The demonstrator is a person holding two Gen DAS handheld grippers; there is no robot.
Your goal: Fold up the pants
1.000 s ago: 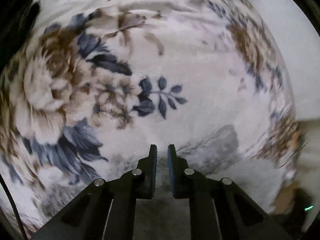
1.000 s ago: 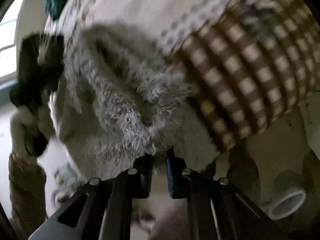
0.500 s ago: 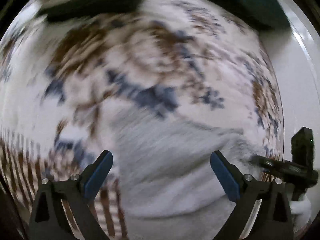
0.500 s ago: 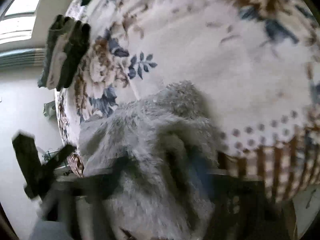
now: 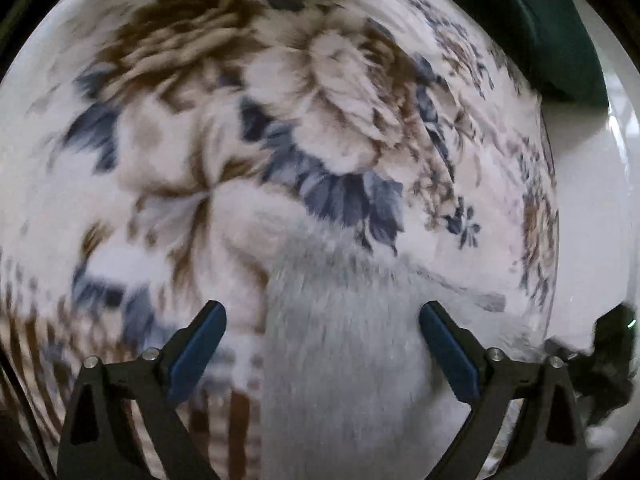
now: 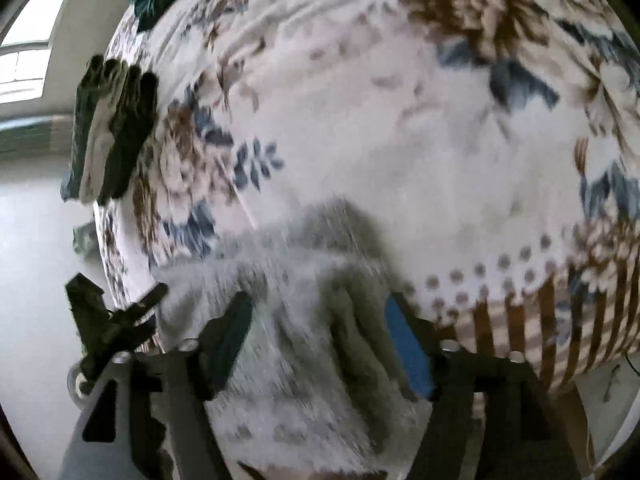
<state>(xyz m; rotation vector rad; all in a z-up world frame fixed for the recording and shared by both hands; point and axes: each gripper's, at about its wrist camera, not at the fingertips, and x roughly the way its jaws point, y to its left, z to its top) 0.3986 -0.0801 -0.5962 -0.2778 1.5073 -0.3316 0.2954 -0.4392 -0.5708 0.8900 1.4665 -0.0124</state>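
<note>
The grey fluffy pants lie in a bunched heap on the floral bedspread near its edge. My left gripper hovers over them with its blue pads far apart and touching no cloth; its jaws are closing a little. My right gripper stands astride a thick fold of the pants, its jaws opening and the pads off the cloth. Each gripper shows in the other's view: the right gripper at the far right, the left gripper at the left by the bed's edge.
A stack of folded dark and pale clothes sits at the bed's far left edge. Dark green cloth lies at the bed's far corner. Pale floor runs along the left of the bed, with a window beyond. The bedspread's brown striped border hangs over the near edge.
Both grippers were shut on the grey pants a second ago and have opened. The pants have dropped onto the bedspread. Both views have swung across the bed.
</note>
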